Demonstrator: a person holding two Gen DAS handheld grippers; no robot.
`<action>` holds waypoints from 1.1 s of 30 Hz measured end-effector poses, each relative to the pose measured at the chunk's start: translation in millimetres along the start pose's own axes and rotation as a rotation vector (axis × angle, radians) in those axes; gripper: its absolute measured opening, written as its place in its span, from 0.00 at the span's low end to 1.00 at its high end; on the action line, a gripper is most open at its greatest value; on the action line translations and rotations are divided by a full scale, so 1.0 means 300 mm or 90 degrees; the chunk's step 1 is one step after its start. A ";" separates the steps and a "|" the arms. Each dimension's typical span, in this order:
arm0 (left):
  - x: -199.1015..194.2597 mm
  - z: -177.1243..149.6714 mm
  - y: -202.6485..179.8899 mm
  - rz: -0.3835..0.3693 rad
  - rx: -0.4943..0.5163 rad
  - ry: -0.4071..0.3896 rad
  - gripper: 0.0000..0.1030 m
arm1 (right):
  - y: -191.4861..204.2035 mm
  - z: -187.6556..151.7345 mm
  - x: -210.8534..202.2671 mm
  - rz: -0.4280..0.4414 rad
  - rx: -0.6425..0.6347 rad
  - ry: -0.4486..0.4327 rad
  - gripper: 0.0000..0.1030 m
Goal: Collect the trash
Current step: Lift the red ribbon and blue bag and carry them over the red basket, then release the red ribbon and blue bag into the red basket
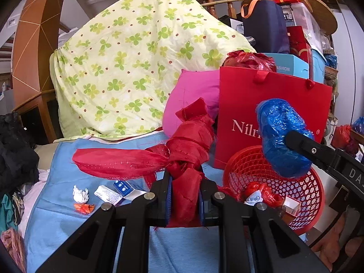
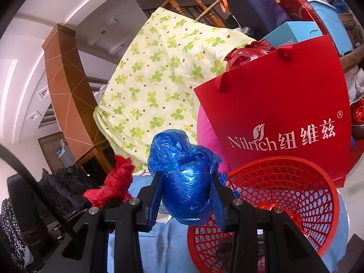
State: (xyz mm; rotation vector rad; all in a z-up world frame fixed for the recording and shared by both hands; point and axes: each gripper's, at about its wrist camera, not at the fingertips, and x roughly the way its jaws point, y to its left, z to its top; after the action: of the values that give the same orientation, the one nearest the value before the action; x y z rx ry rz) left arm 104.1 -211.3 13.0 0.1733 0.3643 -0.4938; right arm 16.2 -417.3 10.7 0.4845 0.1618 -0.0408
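My left gripper (image 1: 184,188) is shut on a knotted red cloth bundle (image 1: 182,157) and holds it above the blue sheet (image 1: 68,173). My right gripper (image 2: 187,188) is shut on a crumpled blue plastic bag (image 2: 186,179), held just left of the red mesh basket (image 2: 318,195). In the left wrist view the blue bag (image 1: 282,136) hangs over the basket (image 1: 311,195), which holds red wrappers and a small box. A white paper wad (image 1: 80,193), an orange scrap (image 1: 83,208), a blue-white carton (image 1: 124,187) and a white packet (image 1: 108,194) lie on the sheet.
A red Nilrich paper bag (image 1: 273,104) stands behind the basket, with a pink cushion (image 1: 193,91) and a clover-print quilt (image 1: 127,68) beyond. Dark clothes (image 1: 13,150) pile at the left. Boxes and bags are stacked at the back right.
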 end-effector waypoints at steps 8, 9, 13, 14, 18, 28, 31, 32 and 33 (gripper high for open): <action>0.005 -0.001 -0.032 -0.011 0.007 0.003 0.19 | -0.012 0.002 -0.022 -0.009 0.009 -0.007 0.41; 0.007 -0.001 -0.036 -0.014 0.007 0.004 0.19 | -0.012 0.000 -0.024 -0.011 0.010 -0.007 0.41; 0.014 -0.002 -0.048 -0.022 0.009 0.006 0.19 | -0.021 0.001 -0.033 -0.016 0.020 -0.008 0.41; 0.015 -0.003 -0.049 -0.025 0.009 0.007 0.19 | -0.023 0.001 -0.037 -0.017 0.021 -0.010 0.41; 0.017 -0.007 -0.058 -0.037 0.009 0.009 0.19 | -0.025 0.000 -0.049 -0.024 0.031 -0.015 0.41; 0.017 -0.011 -0.086 -0.075 0.018 0.010 0.19 | -0.093 0.012 -0.070 -0.039 0.092 -0.024 0.41; 0.021 -0.010 -0.098 -0.092 0.021 0.013 0.19 | -0.123 0.019 -0.075 -0.044 0.111 -0.028 0.41; 0.022 -0.009 -0.102 -0.096 0.022 0.015 0.19 | -0.131 0.022 -0.076 -0.045 0.116 -0.030 0.41; 0.023 -0.009 -0.106 -0.100 0.023 0.016 0.19 | -0.141 0.025 -0.077 -0.048 0.121 -0.032 0.41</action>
State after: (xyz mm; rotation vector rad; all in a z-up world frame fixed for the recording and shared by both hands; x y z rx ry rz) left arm 93.4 -241.1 5.5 0.1862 0.3956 -0.6536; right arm -8.8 -458.3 1.5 0.6657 0.1280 -0.1431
